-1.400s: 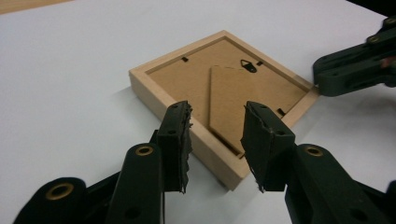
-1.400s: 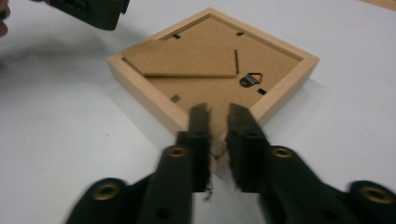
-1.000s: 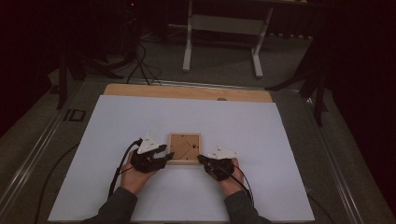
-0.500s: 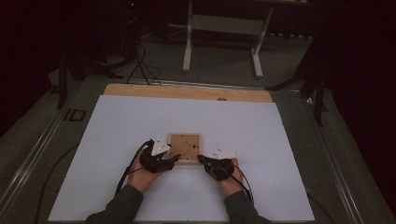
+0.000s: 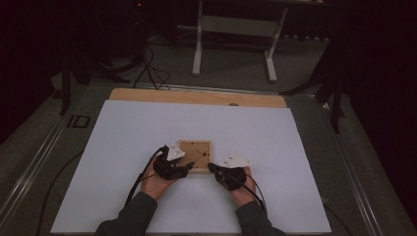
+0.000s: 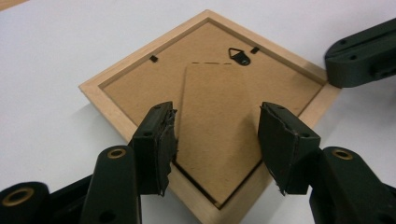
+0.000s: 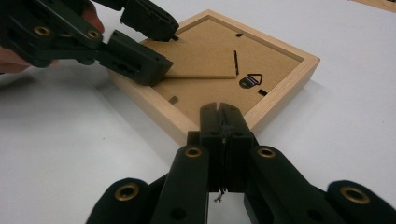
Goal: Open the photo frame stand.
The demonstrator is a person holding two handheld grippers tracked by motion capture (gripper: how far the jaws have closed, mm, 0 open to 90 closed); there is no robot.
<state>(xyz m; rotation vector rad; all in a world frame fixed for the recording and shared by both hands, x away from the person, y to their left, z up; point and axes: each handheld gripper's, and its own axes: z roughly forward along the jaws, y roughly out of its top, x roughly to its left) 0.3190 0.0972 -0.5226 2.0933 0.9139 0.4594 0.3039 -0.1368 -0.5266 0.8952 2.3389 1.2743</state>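
Lying back-side up on the white table sheet [image 5: 123, 137], wooden picture frame [image 5: 195, 156] sits between both hands. Left gripper [image 6: 217, 142] over the frame's near corner, jaws apart and just been opening, straddling the cardboard easel flap [image 6: 218, 126], pads not pressing it. Right gripper [image 7: 220, 122] jaws together, nothing between them, tips at the frame's wooden edge. Triangular hanger [image 6: 240, 56] sits at the frame's far corner from the left gripper.

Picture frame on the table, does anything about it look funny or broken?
Yes. The picture frame lies face down, so you see its brown back and the little hanger. The fold-out stand flap is lifted at one end instead of lying flat. The left gripper's pads look frayed.
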